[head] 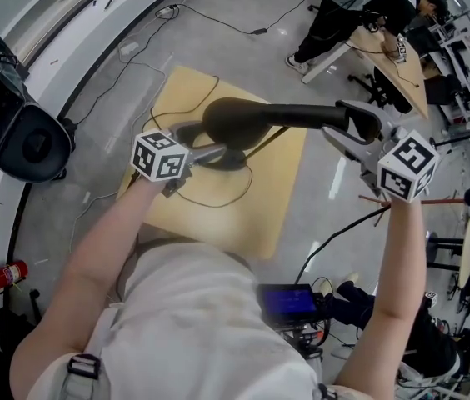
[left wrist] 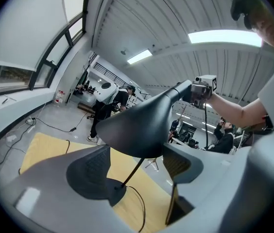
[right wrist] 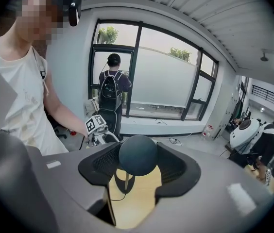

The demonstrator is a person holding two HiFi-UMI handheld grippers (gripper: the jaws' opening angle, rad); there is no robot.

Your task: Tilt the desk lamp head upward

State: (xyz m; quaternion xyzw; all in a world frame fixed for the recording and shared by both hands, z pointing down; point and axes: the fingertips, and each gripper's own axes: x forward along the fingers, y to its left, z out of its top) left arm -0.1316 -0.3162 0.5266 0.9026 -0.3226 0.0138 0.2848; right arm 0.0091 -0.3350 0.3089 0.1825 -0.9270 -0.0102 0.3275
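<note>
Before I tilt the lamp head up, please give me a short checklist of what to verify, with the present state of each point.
1. Lamp end sits between the right fingers: ok.
2. Right fingers press on that end: cannot tell; it fills the gap, but contact is not clear.
3. Left fingers steady the stem: not ok; they stand wide open and touch nothing.
4. Base sits flat on the table: ok.
5. Cord is slack: ok; it lies loose on the table.
</note>
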